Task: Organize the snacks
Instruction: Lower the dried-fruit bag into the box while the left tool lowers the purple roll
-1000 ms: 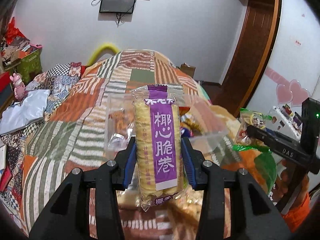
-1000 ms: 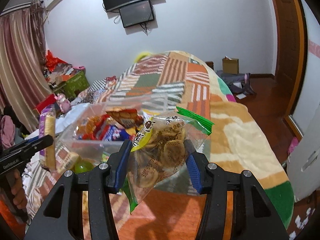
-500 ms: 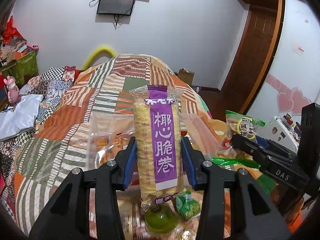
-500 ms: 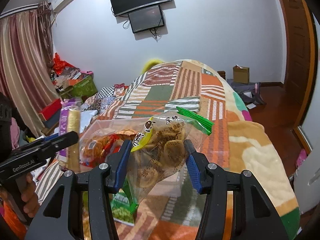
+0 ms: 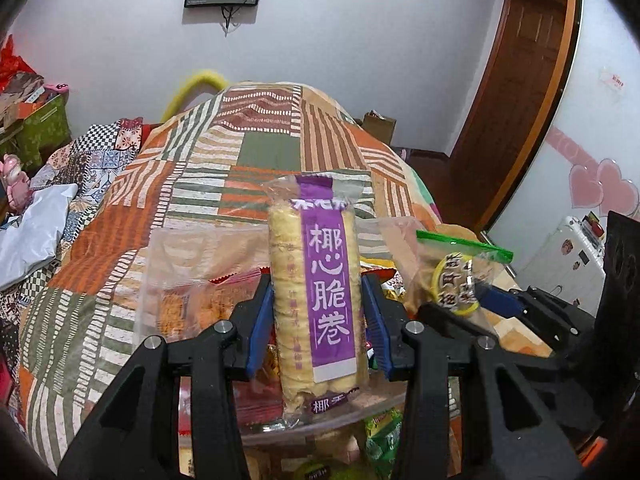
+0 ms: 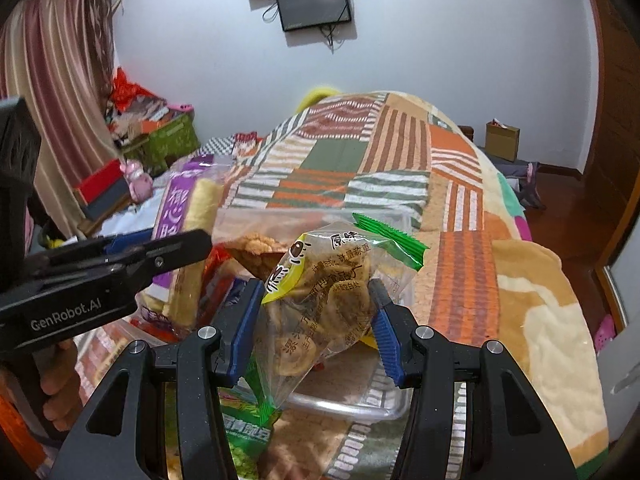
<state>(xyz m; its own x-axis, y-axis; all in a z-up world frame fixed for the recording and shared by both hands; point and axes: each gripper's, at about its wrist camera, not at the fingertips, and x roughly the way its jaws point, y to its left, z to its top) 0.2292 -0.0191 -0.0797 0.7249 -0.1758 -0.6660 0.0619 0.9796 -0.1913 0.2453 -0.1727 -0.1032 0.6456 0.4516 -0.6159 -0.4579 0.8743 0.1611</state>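
Snacks in both grippers now hang right over the clear plastic storage bin [image 6: 384, 408] on the patchwork striped blanket [image 5: 256, 152], whereas a second ago each pack was held farther back, with the bin lying well ahead of the claws; over that second both hands have come forward and down, and the two grippers have drawn close beside each other. That suggests the carry is nearly done and the drop into the bin is the step in hand, though neither pack has been let go yet. The left gripper [image 5: 318, 320] is clamped on the tall clear packet of pale yellow rolled wafers with a purple label [image 5: 316, 300], its blue pads pressing the packet's sides about midway up, so the packet stands upright between them. The right gripper [image 6: 314, 320] is clamped on the crinkly transparent bag of round brown chips with a green top seal and yellow label [image 6: 324, 304], which tilts to the right and sags below the pads. Inside the bin lie other wrapped snacks, orange and red, and a green packet [image 6: 244, 432] rests on the blanket just beside its near wall. Both packs look light and crushable, so a gentle release seems wise.
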